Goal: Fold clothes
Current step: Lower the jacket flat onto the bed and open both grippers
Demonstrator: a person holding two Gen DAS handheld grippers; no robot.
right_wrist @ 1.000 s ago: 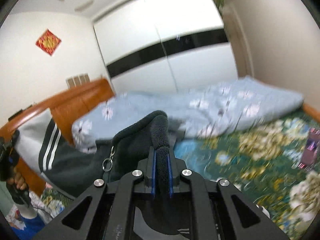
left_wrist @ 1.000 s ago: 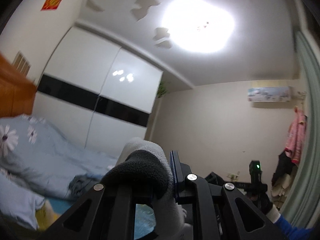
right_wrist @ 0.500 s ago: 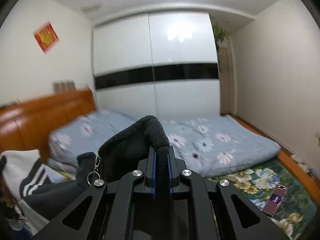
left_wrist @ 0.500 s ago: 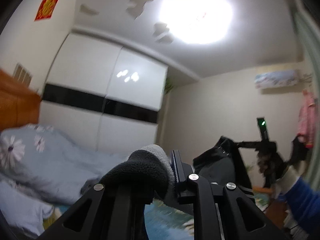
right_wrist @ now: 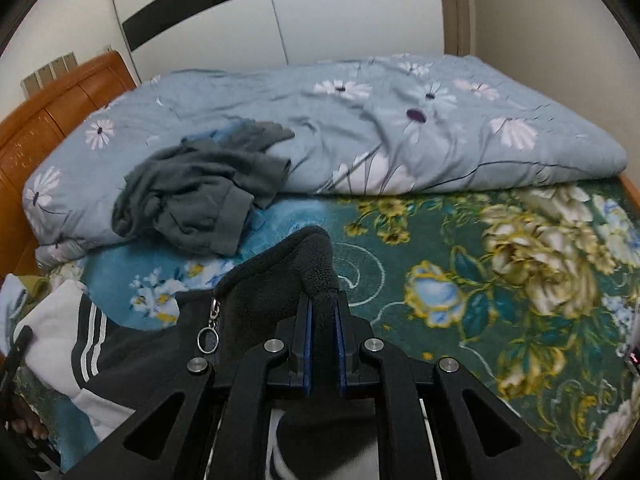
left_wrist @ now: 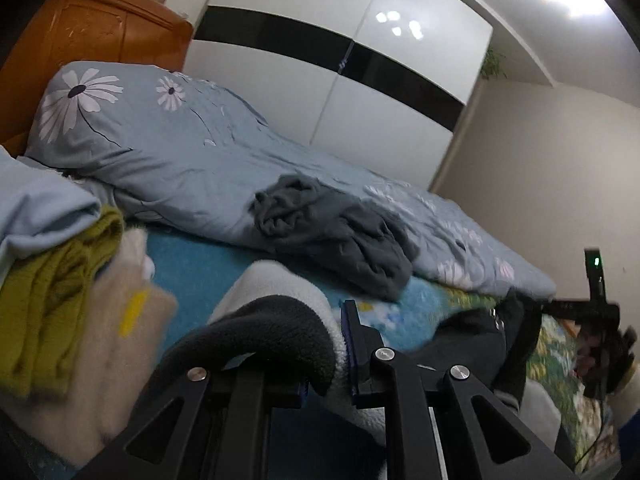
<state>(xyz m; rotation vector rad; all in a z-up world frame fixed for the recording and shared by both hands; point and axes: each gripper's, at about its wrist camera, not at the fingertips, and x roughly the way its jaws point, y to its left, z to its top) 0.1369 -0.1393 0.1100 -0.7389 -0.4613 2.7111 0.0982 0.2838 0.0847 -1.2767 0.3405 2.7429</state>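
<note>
Left wrist view: ceiling and lamp, a second ago filling the frame, now gone except for a glare at the upper right; in their place the bed, so tilted down toward the mattress. At lower centre, left gripper (left_wrist: 326,350) pinching a thick roll of the black-and-white fleece jacket (left_wrist: 280,320), black pile outside, white lining at the fold. At lower left, a blurred stack of folded clothes (left_wrist: 80,304), olive over cream. Across the middle, blue daisy duvet (left_wrist: 168,152) with a crumpled grey garment (left_wrist: 332,232) lying on it. At far right, the other tool with a green light, low over the bed. Right wrist view: likewise swung down from wardrobe and wall to the floral bedspread (right_wrist: 500,248), now filling the right half. At lower centre, right gripper (right_wrist: 322,324) pressed together on a ridge of the same dark fleece, zip pull with its ring dangling just left of the fingers. At lower left, white sleeve with black stripes draped low. Judged from this: jacket coming down from a lifted spread, about to be laid flat on the bedspread for folding; not yet released, grey garment untouched.
</note>
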